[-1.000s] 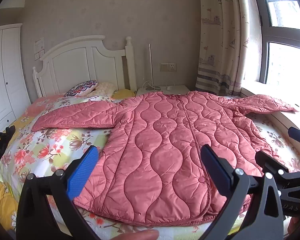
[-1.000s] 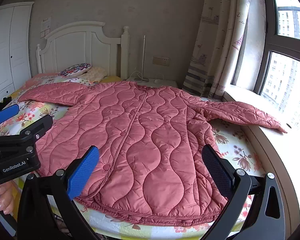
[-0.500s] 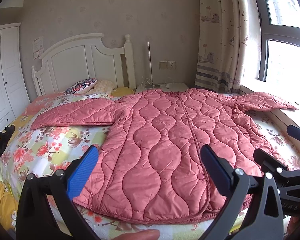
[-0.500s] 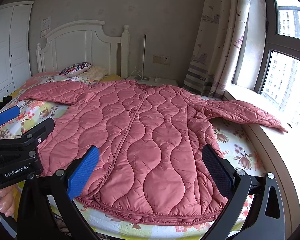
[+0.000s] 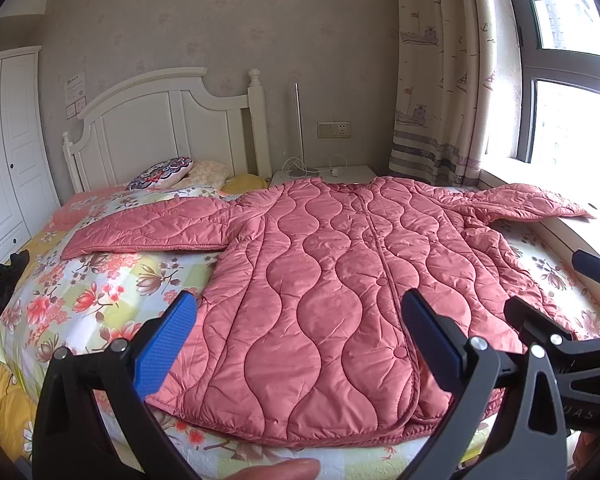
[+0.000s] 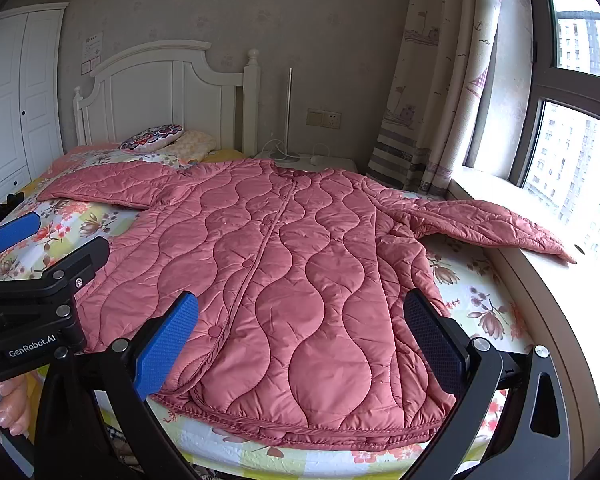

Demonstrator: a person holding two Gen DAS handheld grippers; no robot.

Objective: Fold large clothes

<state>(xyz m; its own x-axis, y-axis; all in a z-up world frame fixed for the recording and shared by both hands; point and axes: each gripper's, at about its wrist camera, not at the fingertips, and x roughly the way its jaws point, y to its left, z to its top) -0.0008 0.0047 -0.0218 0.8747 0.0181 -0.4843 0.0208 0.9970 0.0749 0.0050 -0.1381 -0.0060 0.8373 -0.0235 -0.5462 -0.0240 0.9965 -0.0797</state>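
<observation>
- Nothing on the bed has shifted since a second ago; only the two cameras have lifted a little, so the pink quilted coat (image 5: 332, 288) sits slightly lower in view.
- It lies flat, front up, across the floral bedspread (image 5: 100, 296), sleeves spread, the right sleeve (image 6: 488, 224) reaching the windowsill (image 6: 540, 276).
- Left gripper (image 5: 300, 340) and right gripper (image 6: 300, 340) hover spread wide above the hem, holding nothing.
- Folding looks not yet begun; next probably calls for pinching a sleeve or side edge.

A pink quilted coat (image 5: 332, 288) is lying spread flat, front up and snapped closed, just ahead of my fingers (image 6: 166, 344), its hem nearest them. Both sleeves are stretching outward, one toward the far left, the other toward the right.
</observation>
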